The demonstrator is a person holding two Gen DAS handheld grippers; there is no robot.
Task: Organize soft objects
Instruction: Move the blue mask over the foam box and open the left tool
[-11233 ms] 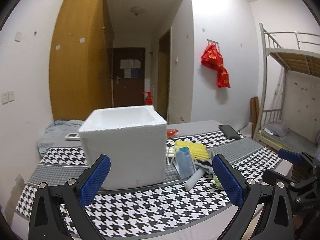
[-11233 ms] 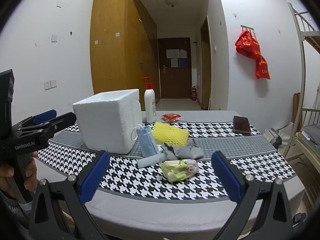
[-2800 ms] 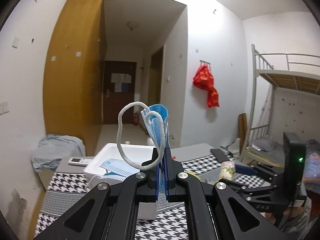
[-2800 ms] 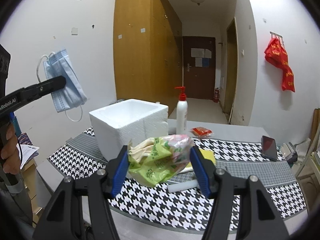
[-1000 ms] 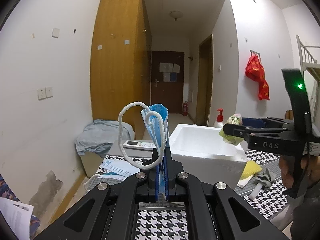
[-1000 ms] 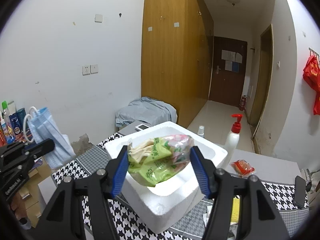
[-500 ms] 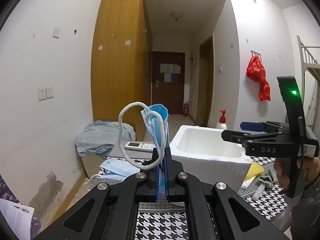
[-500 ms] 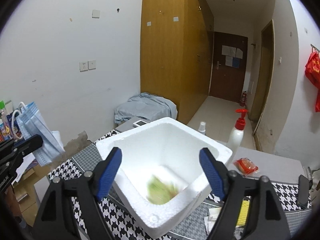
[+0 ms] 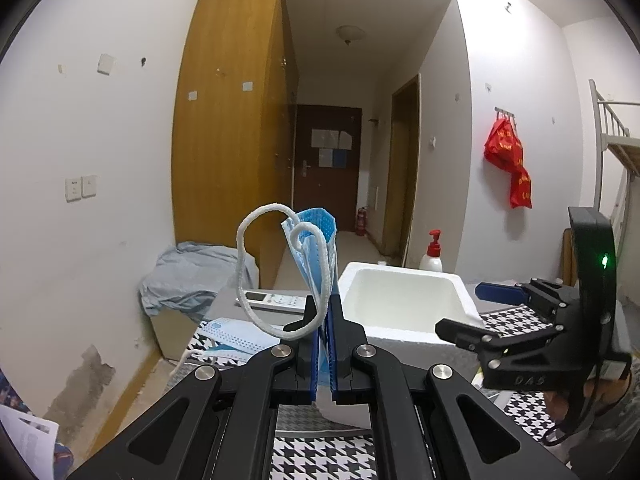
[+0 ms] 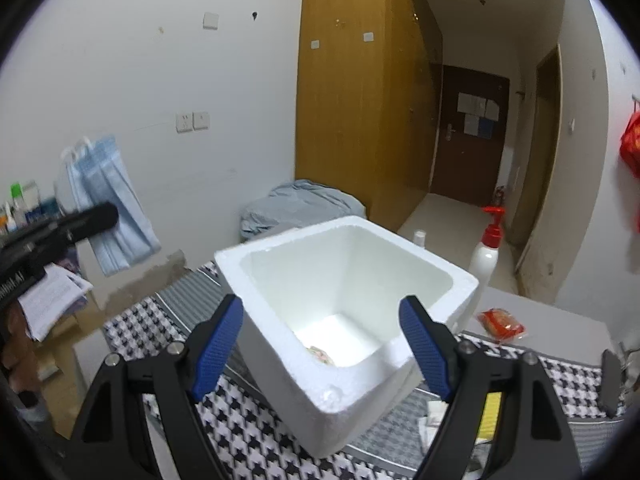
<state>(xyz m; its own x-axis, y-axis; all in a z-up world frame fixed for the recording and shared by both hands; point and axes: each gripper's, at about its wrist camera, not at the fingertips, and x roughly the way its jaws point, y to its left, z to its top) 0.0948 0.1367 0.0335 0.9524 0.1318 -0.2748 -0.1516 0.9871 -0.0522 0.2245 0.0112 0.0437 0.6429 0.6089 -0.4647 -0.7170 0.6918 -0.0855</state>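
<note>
Left gripper was pressed together on a folded blue face mask, pinched between the 2 blue pads, white ear loops curling up and to the left of the jaws. Right gripper was spread wide, nothing between its pads, hovering above the near rim of the white foam box. A bit of a green-pink bag lay on the box floor, just past the gap of the right jaws. Box stood on the houndstooth cloth. More masks lay on the cloth left of the box. Behind the box stood a red-pump bottle; a red packet lay to its right.
</note>
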